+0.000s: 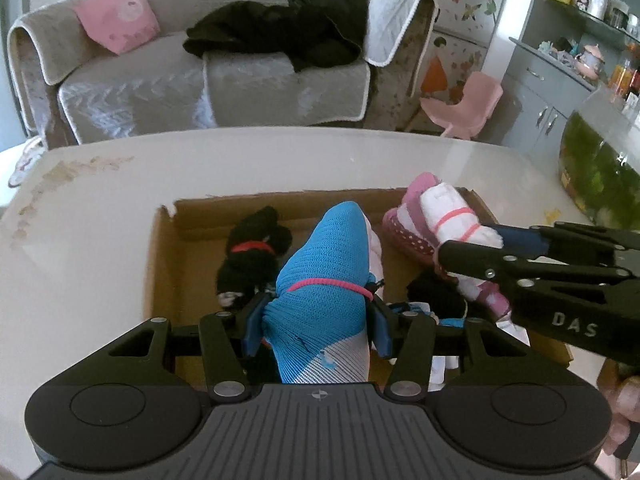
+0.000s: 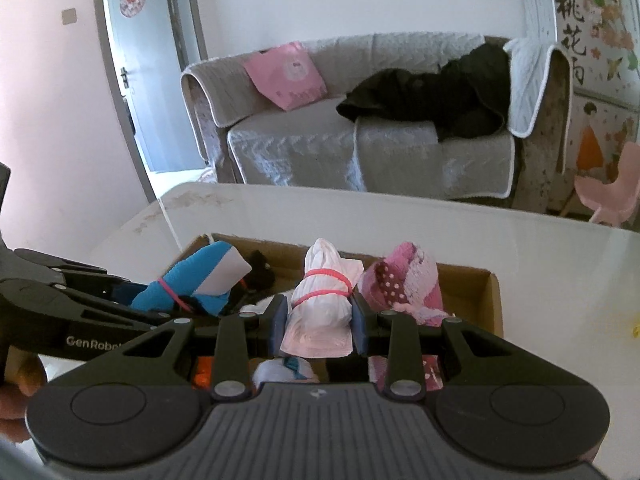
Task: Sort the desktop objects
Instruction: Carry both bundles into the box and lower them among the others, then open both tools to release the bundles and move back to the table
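The left wrist view alone shows a green fish tank (image 1: 600,176) at the right edge and grey shelves of jars in the upper right; the right wrist view alone shows a blue door (image 2: 140,80) in the upper left. Both take in the quilted grey sofa (image 1: 208,76) with a pink cushion and a heap of black clothing.

In the centre of the left view, the left gripper (image 1: 318,316) has its blue pads pressed narrow on a blue sock bundle (image 1: 324,264), ribbed knit bound by a pink elastic band, held over the open cardboard box (image 1: 160,264) on the glossy white table (image 1: 100,248). A fuzzy black sock roll (image 1: 250,256) (tied with a red band) lies in the box to its left.

The right gripper (image 2: 318,320) is closed on a white sock bundle (image 2: 322,300), soft and wrapped in pink elastic, also above the box. Right of it lies a pink fluffy slipper sock (image 2: 404,280) with a dotted sole.

Both tools tilt downward toward the box, side by side; a bit of a hand (image 1: 624,412) shows at the lower right of the left view.
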The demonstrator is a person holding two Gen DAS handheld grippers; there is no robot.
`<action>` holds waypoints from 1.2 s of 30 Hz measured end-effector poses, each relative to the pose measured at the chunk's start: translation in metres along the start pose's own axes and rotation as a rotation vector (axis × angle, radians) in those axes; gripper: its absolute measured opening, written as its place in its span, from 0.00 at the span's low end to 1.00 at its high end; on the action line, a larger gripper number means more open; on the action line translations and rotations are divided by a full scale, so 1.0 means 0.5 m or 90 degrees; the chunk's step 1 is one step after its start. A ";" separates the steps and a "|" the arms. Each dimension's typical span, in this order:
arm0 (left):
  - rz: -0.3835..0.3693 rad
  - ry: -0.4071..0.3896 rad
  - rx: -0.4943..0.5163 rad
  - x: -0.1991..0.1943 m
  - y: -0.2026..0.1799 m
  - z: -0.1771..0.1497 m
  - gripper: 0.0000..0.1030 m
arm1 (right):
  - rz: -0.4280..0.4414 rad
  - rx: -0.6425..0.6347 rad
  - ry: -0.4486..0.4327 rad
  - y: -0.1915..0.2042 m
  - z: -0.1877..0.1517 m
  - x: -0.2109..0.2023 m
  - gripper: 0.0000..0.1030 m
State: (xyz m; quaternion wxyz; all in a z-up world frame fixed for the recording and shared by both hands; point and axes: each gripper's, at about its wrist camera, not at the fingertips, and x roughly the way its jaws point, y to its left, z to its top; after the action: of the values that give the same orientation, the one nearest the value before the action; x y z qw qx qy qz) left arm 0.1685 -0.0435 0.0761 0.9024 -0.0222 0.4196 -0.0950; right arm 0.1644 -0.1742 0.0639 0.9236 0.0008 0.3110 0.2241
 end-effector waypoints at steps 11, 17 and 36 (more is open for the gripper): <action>0.013 0.015 0.007 0.044 -0.004 -0.007 0.57 | -0.007 -0.014 0.031 -0.002 -0.008 0.034 0.30; 0.026 0.023 0.006 0.055 0.001 -0.007 0.59 | -0.020 -0.029 0.034 0.007 -0.011 0.039 0.32; 0.047 -0.084 0.042 -0.198 -0.017 -0.127 0.88 | -0.098 0.038 -0.045 -0.060 -0.161 -0.263 0.62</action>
State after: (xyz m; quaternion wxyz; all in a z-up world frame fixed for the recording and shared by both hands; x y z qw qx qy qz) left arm 0.0566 -0.0303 0.1103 0.9313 0.0173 0.3563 -0.0735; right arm 0.0377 -0.2669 0.0704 0.9481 0.0120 0.2839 0.1430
